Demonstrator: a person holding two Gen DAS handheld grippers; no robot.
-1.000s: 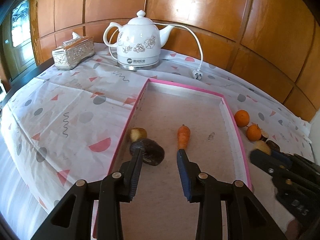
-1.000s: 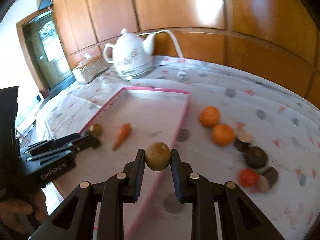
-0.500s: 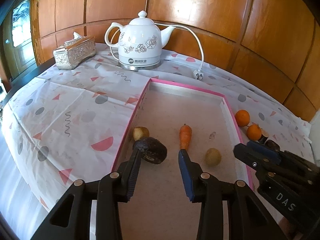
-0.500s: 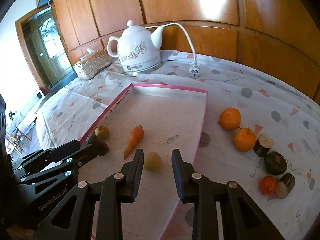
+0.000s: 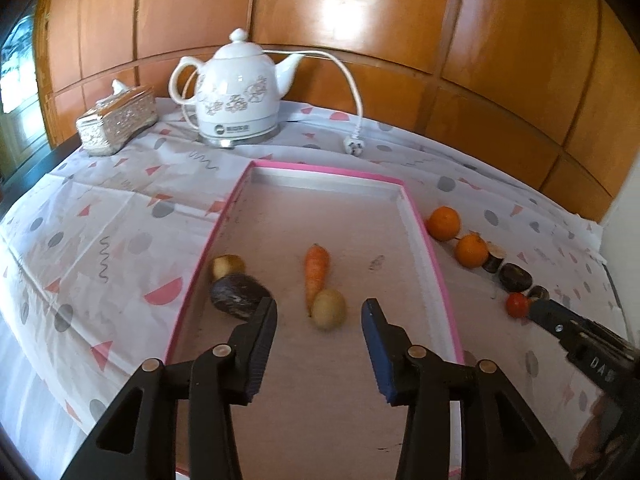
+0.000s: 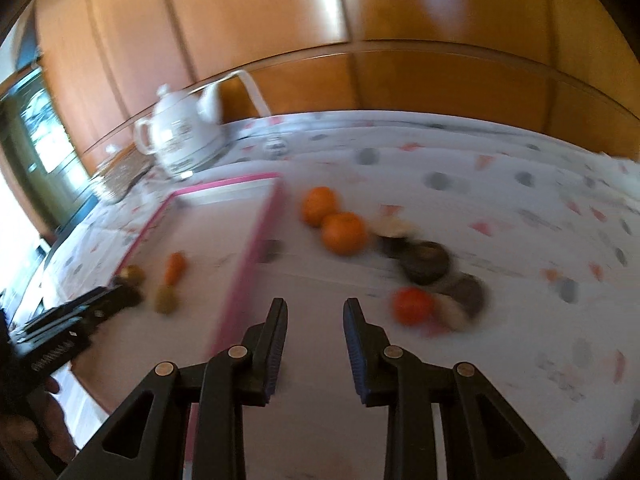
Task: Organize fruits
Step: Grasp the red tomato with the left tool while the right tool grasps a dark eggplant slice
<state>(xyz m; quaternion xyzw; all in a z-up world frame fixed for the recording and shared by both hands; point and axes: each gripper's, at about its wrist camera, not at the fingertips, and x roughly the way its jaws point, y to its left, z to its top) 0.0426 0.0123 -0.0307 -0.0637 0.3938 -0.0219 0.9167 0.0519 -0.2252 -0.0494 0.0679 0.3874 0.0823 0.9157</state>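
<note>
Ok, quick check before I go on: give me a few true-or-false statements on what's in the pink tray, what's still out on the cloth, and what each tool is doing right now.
1. The kiwi lies inside the pink tray, beside the carrot. True.
2. The right tool grips a fruit. False: it is open and empty, over the cloth.
3. Both oranges are outside the tray. True.
4. The left tool is shut on the carrot. False: it is open, holding nothing.
5. The small red fruit is in the tray. False: it lies on the cloth to the tray's right.
</note>
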